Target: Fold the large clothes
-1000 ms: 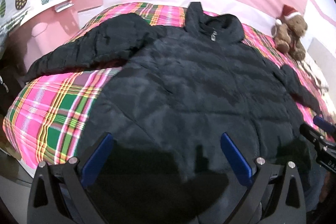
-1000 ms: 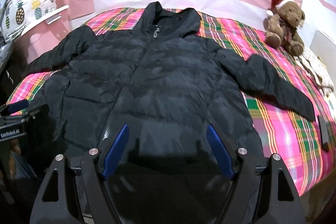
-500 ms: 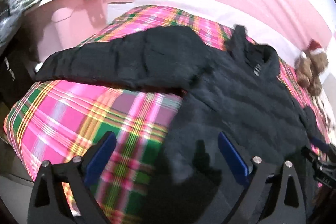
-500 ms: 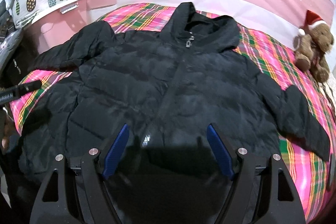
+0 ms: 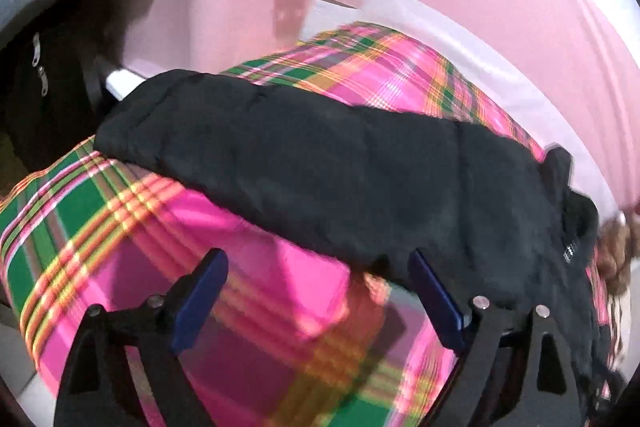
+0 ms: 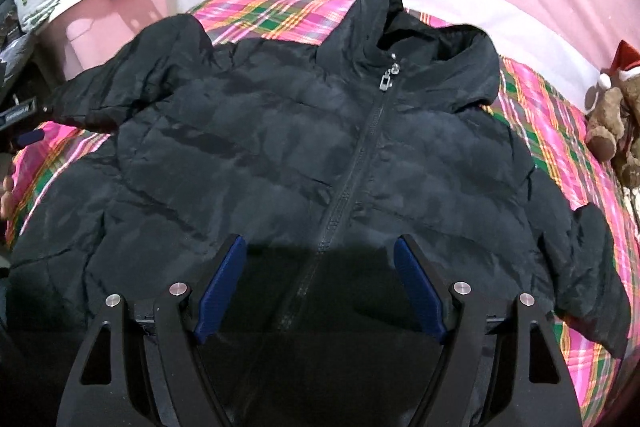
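Reaching for the black jacket [image 6: 320, 155], spread flat and zipped on the plaid bed [image 5: 132, 227]: left gripper [image 5: 316, 291], jaws wide, empty and just narrowing, nears its sleeve [image 5: 280, 163]; right gripper [image 6: 320, 283] hangs wide and empty over its hem. Next, I'd say, pinch that sleeve.

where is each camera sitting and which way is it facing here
Left wrist view: rides the left hand-held gripper, angled down at the jacket's sleeve on the plaid bedspread; its jaws have just been closing, nothing between them.
Right wrist view: rides the right hand-held gripper, angled down at the black jacket front; jaws open, empty.
Shared: jacket, bedspread, teddy bear.
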`<state>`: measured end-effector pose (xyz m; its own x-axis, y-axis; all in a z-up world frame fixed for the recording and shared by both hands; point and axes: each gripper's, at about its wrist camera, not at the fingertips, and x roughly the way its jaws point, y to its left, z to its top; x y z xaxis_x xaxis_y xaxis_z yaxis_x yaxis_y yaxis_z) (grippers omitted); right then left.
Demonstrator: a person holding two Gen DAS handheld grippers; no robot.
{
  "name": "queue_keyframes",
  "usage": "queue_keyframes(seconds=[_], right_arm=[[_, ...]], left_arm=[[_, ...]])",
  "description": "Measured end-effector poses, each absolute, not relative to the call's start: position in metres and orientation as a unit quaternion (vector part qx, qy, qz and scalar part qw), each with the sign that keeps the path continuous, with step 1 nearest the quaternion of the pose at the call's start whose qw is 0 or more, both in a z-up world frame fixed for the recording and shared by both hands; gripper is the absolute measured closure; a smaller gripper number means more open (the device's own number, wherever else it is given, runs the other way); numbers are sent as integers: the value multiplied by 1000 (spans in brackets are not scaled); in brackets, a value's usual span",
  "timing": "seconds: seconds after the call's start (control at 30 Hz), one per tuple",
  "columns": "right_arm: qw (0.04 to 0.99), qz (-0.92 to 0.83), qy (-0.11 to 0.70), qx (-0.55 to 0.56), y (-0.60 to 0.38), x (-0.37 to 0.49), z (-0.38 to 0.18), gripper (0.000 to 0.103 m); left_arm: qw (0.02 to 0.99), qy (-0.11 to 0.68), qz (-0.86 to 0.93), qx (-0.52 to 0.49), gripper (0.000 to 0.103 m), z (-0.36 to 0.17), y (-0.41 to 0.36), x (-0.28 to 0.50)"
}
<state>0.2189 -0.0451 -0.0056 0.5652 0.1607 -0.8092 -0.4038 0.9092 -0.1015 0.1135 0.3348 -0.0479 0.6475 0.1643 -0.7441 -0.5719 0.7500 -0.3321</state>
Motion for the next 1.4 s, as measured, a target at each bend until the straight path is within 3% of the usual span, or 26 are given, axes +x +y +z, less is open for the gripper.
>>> queue_keyframes(seconds=[0.17,0.27,0.4,0.5,0.8,1.03,1.3,1.37,1.4], right_arm=[[868,153,449,-149,-44,231,-17,27],[866,145,452,-156,-46,234,-22,27],[866,136,456,-154,-54,236,-23,27],[868,133,454,-153,-61,232,-20,27],[879,117,441,-136,-95,209,1,27],[890,97,430,-115,-133,189,14,27],[900,62,423,-83,-188,170,22,27],[901,53,425,-74,-201,169,21,27],[901,49,425,-70,-206,168,20,27]], left_arm=[[858,354,247,-279,21,-60,363,133],[860,357,254,-261,39,-63,367,144],[866,361,238,-250,75,-56,364,152],[877,355,226,-232,83,-37,356,152],[927,285,170,-177,84,73,305,135],[956,250,58,-142,84,148,223,143],[946,295,-80,-108,82,131,109,194],[940,309,-101,-101,76,115,84,210],[937,317,-112,-100,68,107,74,216]])
